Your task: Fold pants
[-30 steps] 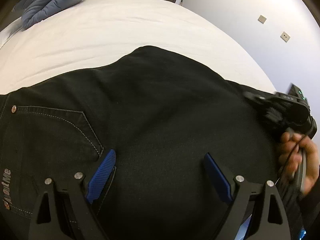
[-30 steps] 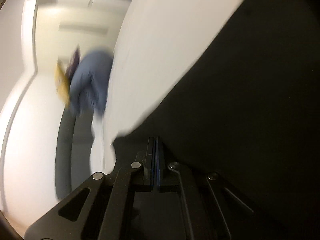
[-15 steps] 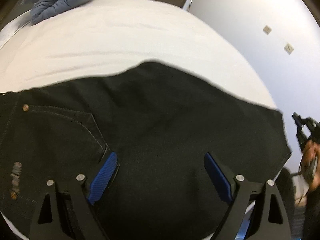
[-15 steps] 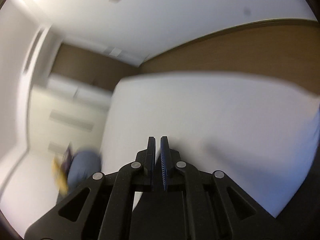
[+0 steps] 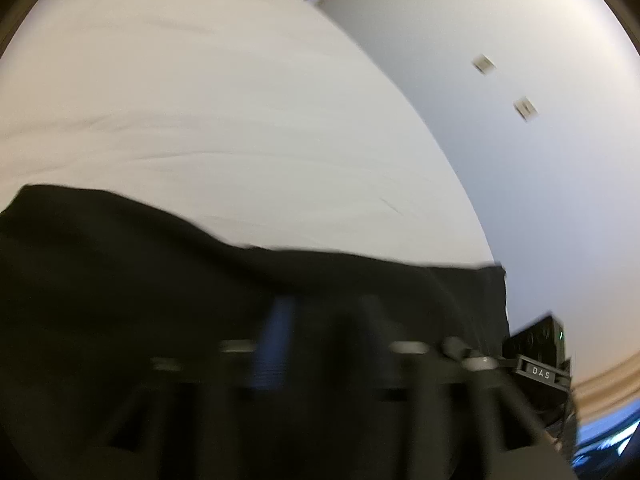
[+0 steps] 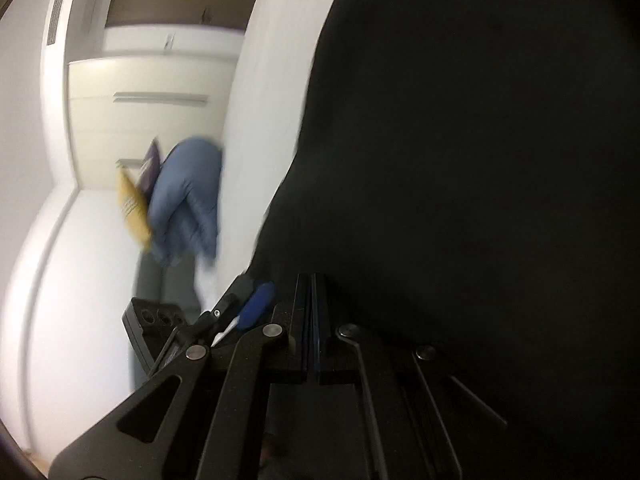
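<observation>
Black pants (image 5: 160, 300) lie flat on a white bed (image 5: 220, 120), their right end (image 5: 492, 280) near the bed's edge. My left gripper (image 5: 320, 316) is blurred just above the cloth. Its jaws are closing, a gap still shows beside the blue pad (image 5: 276, 320), and the pants lie under them. The right gripper's black body (image 5: 538, 360) sits close to the right. In the right wrist view my right gripper (image 6: 312, 296) is shut at the pants' edge (image 6: 440, 160). Whether it pinches cloth is hidden. The left gripper (image 6: 250, 298) shows just left of it.
A blue duvet (image 6: 188, 200) and a yellow cushion (image 6: 132, 208) lie at the bed's far end, before pale wardrobe doors (image 6: 152, 80). A white wall with two sockets (image 5: 524, 106) runs along the bed's right side. Open sheet stretches beyond the pants.
The left gripper swept right along the pants, losing the pocket from view, and its jaws narrowed. The right gripper swung up to face the bed, parted slightly, then dropped back to the pants, shut.
</observation>
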Demonstrator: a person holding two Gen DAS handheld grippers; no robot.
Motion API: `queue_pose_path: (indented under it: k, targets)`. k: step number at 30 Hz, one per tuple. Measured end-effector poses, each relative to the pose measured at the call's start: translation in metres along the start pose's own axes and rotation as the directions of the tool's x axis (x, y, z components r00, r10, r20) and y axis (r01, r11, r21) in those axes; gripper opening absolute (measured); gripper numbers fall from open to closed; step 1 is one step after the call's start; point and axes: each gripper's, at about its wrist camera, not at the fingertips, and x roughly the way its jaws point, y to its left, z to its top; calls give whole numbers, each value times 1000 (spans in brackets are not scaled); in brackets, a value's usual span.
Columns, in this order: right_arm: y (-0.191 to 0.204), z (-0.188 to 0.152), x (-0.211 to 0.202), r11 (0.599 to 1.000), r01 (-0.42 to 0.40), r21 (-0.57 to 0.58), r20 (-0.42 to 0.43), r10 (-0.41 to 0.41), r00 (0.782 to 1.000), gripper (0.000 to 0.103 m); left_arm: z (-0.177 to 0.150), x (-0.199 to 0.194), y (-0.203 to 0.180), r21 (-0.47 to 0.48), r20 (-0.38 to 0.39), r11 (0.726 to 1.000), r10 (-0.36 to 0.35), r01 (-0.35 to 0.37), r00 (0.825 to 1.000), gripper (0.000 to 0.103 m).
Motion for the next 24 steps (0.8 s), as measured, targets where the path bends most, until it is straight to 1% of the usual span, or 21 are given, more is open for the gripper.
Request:
queue_pose_path:
  k: [1,2,4,5,7,8,9,11,13,14,15,16,17,18,19,20,21,22,23,24]
  targets:
    - [-6,4,-5,1000,1,18,23,-1,1000,0,0,-4,16,-33,-9,999,-9,8,1000,5]
    - [-9,5,-7,1000,5,24,39,-6,999,0,0,-13,36,-71,0,996,-50,50,999,5]
    - [-12,3,-14,999,28,16,72,-29,997,0,1,-33,61,-107,24,993,-47,49,999,5]
    - [-13,4,-16,999,39,11,83,-40,996,0,-4,-48,76,-113,37,993,-31,35,999,5]
    - [-20,14,-37,999,52,14,120,-54,991,0,-11,-73,100,-135,62,991,-3,11,998,5]
    - [-24,9,-46,998,65,12,142,-67,988,0,-16,-90,118,-163,78,987,2,11,997,5]
    - [-28,12,-55,997,83,8,168,-83,982,0,-20,-106,133,-187,92,982,22,-4,996,5]
    - [-38,20,-74,992,124,8,237,-123,964,0,-30,-136,161,-227,122,973,63,-34,991,5]
    - [-46,25,-96,991,132,27,277,-134,951,0,-37,-169,195,-282,163,959,68,-20,984,5]
    - [-44,33,-101,989,146,33,295,-149,944,0,-41,-188,209,-299,180,953,100,-43,978,5]
    - [-42,35,-109,984,173,35,318,-175,932,0,-43,-203,218,-310,191,948,132,-68,973,5]
    - [-39,34,-117,980,197,38,337,-198,920,0,-44,-214,222,-325,191,937,195,-125,962,3]
    - [-37,32,-123,977,209,47,351,-212,912,0,-47,-232,230,-350,200,920,257,-176,945,3]
    - [-32,27,-129,978,201,51,358,-206,911,2,-50,-244,232,-371,217,912,266,-173,939,5]
    - [-26,22,-127,983,182,34,349,-183,919,6,-54,-258,232,-388,241,906,277,-169,930,13]
    - [-14,11,-117,989,145,-7,312,-136,940,6,-57,-270,224,-384,270,907,292,-175,917,28]
    - [-7,3,-104,994,106,-35,264,-93,960,6,-60,-275,214,-369,291,914,287,-170,913,36]
    - [2,-9,-88,997,60,-57,204,-48,978,6,-64,-275,195,-341,312,929,258,-146,915,48]
    - [12,-25,-67,997,12,-76,133,-2,991,6,-68,-270,179,-312,319,943,218,-115,922,57]
    - [25,-49,-35,994,-34,-107,33,38,999,6,-72,-265,165,-284,317,955,178,-86,932,62]
